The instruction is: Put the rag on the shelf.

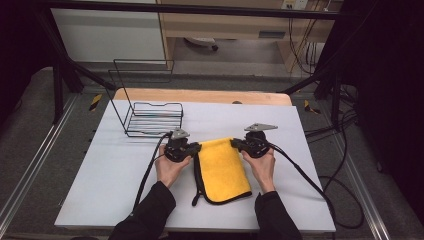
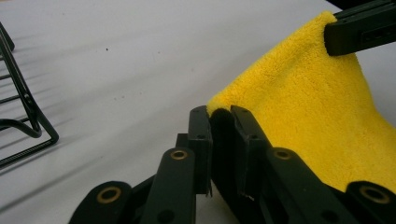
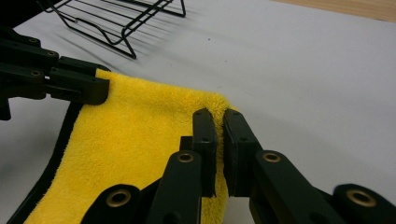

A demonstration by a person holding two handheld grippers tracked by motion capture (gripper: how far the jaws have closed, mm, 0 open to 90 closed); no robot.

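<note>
Yellow microfibre cloth [image 1: 221,169] with its black stitched border lay folded on the white worktop [image 1: 115,170], near the middle and toward my edge, its far edge lifted slightly off the surface. My left claw [image 1: 196,147] was pinched tight on the far left corner of that cloth, and my right claw [image 1: 235,143] was pinched tight on the far right corner; in the left claw view [image 2: 219,116] and the right claw view [image 3: 219,119] the jaws stood almost together with a thin fold of pile between them.

I judged the cloth soft, light and limp: it sagged between the two holds and would drape rather than keep a shape. Its pile looked grippy, not slippery, so a corner hold seemed right, taken through the bound hem where the layers are thickest. Nothing about it looked fragile.

A black wire rack [image 1: 150,117] stood toward the far left corner of the worktop, well apart from the cloth.

I could read no brand, label or writing on the cloth, the rack or the claws.
</note>
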